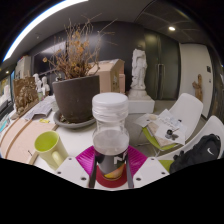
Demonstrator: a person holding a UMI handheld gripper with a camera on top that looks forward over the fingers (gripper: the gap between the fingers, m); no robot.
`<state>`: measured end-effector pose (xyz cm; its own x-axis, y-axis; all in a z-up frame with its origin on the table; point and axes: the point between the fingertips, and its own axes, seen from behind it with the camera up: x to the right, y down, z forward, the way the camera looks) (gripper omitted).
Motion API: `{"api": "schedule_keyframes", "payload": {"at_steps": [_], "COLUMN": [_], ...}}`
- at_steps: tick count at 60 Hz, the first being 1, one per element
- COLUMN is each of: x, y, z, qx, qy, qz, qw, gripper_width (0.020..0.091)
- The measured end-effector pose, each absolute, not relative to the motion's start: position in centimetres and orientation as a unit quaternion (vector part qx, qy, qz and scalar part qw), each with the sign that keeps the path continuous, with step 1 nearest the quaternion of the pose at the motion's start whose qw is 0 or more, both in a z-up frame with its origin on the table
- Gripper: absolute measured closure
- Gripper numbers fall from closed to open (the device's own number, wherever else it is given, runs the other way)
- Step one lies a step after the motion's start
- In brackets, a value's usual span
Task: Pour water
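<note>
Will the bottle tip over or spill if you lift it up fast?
The bottle is tall and narrow, so it could probably tip if bumped. Its white cap looks closed, so spilling seems unlikely. The gripper fingers appear to press both its sides, and smooth clear plastic might slip a little.

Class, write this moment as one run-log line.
gripper: shut on bottle | bottle: upright, white cap on | green cup: apart from bottle, beside plant pot | pour: not yet begun
</note>
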<state>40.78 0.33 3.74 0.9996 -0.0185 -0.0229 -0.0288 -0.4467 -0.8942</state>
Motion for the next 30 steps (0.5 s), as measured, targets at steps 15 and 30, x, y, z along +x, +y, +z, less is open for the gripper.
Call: {"api": "schedule_keyframes", "payload": {"at_steps": [15, 30], "x": [41.5, 38.2], "y": [-3.0, -14.2], "z": [4.0, 9.0], "qx": [-0.874, -0.895], "qy": [0.041, 0.043], "qz": [-0.009, -0.078], "qw": [0.483, 0.437], "gripper_width": [0.0242, 0.0248]}}
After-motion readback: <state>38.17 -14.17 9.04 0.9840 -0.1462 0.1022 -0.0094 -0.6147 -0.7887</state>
